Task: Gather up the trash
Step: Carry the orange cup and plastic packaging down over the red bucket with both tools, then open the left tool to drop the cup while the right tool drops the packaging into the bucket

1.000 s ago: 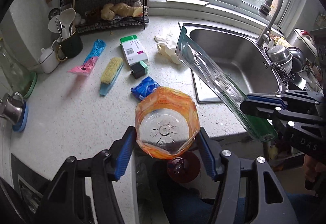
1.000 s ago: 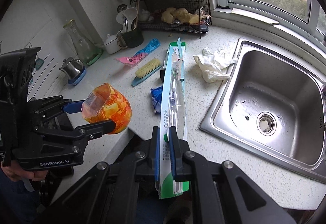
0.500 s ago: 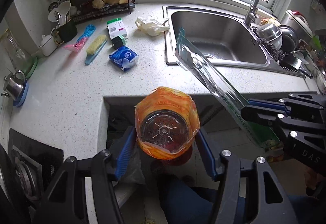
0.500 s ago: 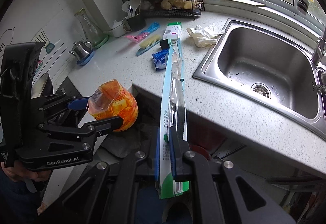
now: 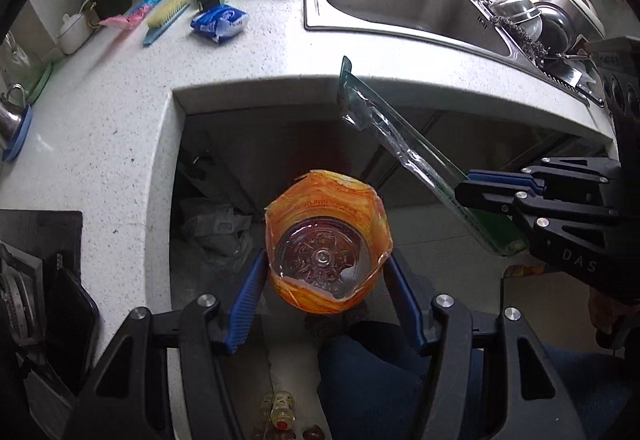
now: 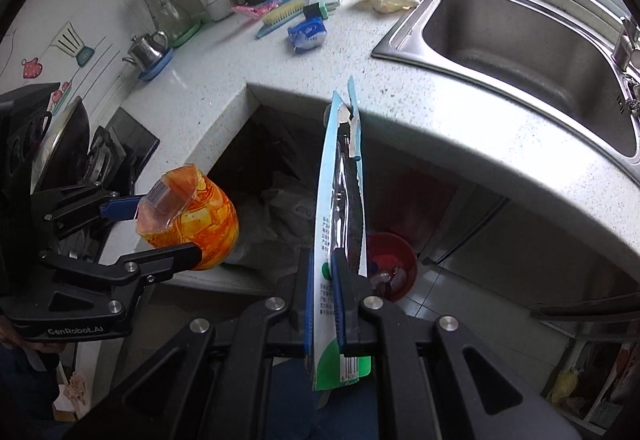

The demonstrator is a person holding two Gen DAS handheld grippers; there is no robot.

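Beyond the desk (image 5: 120, 143) edge, over the dark gap below it, your left tool (image 5: 324, 272) grips the orange bottle (image 5: 326, 240) and your right tool (image 6: 322, 280) pinches the flat wrapper (image 6: 340, 207). Neither is binned yet; the blue packet (image 5: 219, 21) remains on the desk.

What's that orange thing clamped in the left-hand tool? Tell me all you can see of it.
It looks like a clear plastic bottle wrapped in a glossy orange printed label, seen bottom-on in the left wrist view, where its moulded round base shows. The label's edge is torn and ragged, with a white barcode patch showing in the right wrist view. The left gripper holds it by its sides between blue-padded jaws. It hangs off the countertop, over the dark gap below its edge, touching nothing else.
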